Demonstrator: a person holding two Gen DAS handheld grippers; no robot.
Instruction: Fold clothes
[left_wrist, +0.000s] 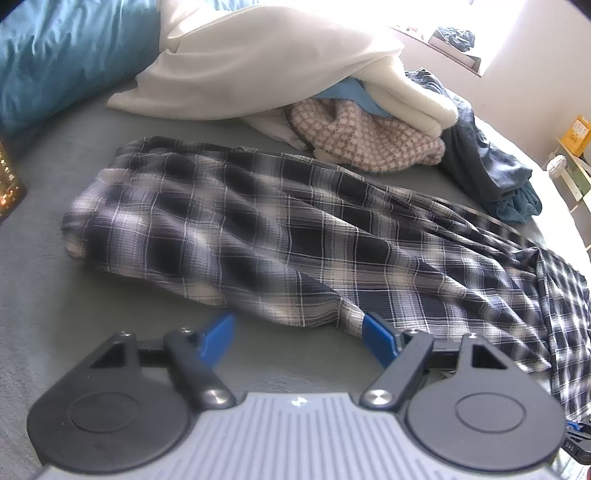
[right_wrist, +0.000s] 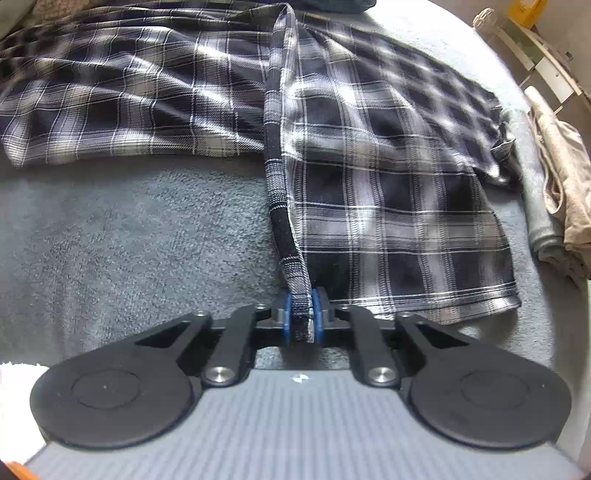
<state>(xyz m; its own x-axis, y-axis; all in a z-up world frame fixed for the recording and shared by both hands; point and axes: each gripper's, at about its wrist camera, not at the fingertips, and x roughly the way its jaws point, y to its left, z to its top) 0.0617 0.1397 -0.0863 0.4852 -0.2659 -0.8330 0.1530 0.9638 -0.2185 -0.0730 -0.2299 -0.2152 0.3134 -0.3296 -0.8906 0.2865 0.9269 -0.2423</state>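
Behind plaid shirt (left_wrist: 280, 236): clothes pile (left_wrist: 369, 140). Right tool (right_wrist: 305, 314) pinching shirt hem; left tool (left_wrist: 298, 332) spread.

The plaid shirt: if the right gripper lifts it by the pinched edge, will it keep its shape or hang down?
The plaid shirt probably hangs limp: it lies in soft wrinkles. The edge in the right gripper already folds into a narrow strip. It looks thin, likely light.

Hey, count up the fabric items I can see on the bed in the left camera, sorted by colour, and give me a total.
Navy-and-white plaid: 1, the plaid flannel shirt
White or cream: 1, the white folded blanket
Pink-and-white checked: 1, the checked knit garment
Dark blue: 1, the dark blue crumpled garment
Teal: 1, the teal pillow
Total: 5
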